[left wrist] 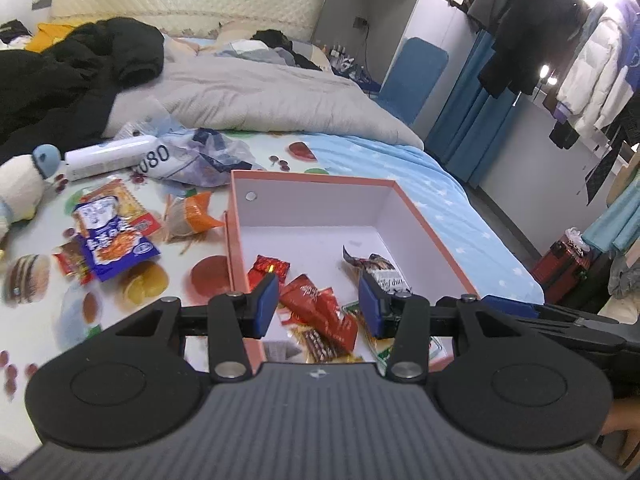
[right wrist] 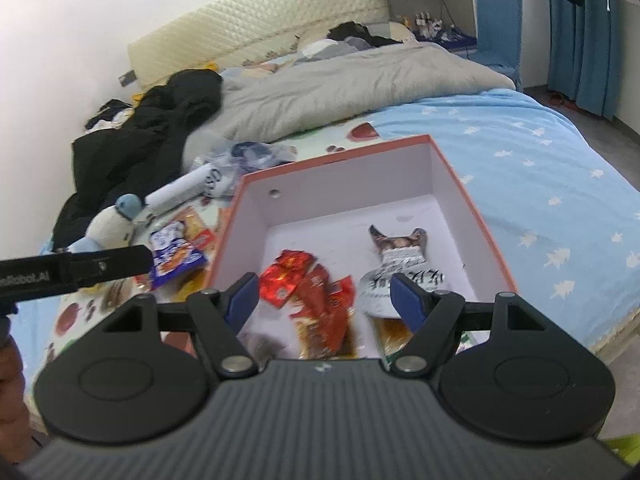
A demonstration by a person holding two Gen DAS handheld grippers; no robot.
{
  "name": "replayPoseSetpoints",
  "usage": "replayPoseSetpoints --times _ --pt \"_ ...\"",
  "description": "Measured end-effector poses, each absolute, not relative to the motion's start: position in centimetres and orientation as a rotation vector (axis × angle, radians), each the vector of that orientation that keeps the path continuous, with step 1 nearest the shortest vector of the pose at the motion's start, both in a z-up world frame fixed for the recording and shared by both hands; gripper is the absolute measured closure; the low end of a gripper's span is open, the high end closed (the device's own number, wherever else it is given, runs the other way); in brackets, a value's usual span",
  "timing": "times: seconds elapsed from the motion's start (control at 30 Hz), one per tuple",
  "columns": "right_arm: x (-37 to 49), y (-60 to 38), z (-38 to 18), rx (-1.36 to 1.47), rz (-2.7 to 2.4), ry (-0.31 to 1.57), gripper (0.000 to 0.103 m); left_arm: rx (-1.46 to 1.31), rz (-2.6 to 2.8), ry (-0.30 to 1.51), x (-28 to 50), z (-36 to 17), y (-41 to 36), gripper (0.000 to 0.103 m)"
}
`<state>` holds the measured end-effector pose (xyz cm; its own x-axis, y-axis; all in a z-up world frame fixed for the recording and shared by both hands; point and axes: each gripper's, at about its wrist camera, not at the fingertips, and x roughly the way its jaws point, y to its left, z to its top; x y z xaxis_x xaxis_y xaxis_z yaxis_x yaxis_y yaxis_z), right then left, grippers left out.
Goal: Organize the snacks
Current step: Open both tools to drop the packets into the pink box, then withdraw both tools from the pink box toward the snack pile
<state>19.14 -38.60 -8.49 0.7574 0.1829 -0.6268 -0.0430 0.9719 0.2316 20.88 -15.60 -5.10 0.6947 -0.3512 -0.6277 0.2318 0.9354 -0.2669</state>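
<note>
A bed (left wrist: 360, 152) with a fruit-print sheet carries an open pink box (left wrist: 432, 220), white inside. In the box lie red snack packets (left wrist: 320, 304) and a dark-and-white packet (right wrist: 400, 268). Just left of the box, on the sheet, sit a blue snack bag (left wrist: 116, 244) and an orange packet (left wrist: 196, 216). The left gripper (left wrist: 318, 306) and right gripper (right wrist: 320, 300) hang over the box's near end, jaws apart, holding nothing.

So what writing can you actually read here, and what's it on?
"080" on the crumpled plastic bag.
"ump" on the black-and-white packet in the box; the rest is unreadable.
Lettering ending "Robot.AI" on the left gripper's side, start cut off.
Print on the blue packet and red packets: too blurred.
</note>
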Motion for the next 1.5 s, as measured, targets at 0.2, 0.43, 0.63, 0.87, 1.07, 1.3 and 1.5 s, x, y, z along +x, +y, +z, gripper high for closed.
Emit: replayPoseSetpoints --times 0.2,0.43,0.63,0.87,1.07,1.3,1.5 --pt "14.8 -36.5 -7.0 0.206 0.168 0.663 0.029 -0.180 -0.306 0.706 15.5 -4.1 -13.3 0.053" --pt "10.7 -33.5 -6.7 0.169 0.230 0.645 0.029 -0.191 -0.262 0.703 9.8 -4.3 -9.8 0.053" --pt "8.1 -30.7 -7.5 0.142 0.292 0.647 0.029 -0.207 -0.216 0.720 6.2 -5.5 -7.1 0.053" --pt "7.0 -27.9 -8.7 0.115 0.370 0.674 0.029 -0.255 -0.150 0.754 5.0 -7.4 -4.6 0.053" --pt "8.2 -26.4 -9.0 0.087 0.394 0.685 0.029 -0.278 -0.117 0.777 7.0 -8.4 -3.2 0.053" --pt "11.4 -25.1 -9.4 0.079 0.398 0.696 0.029 -0.302 -0.075 0.802 10.8 -10.0 -0.9 0.053" --pt "15.0 -23.5 -10.3 0.039 0.410 0.718 0.030 -0.327 -0.033 0.825 15.0 -11.9 1.7 0.053"
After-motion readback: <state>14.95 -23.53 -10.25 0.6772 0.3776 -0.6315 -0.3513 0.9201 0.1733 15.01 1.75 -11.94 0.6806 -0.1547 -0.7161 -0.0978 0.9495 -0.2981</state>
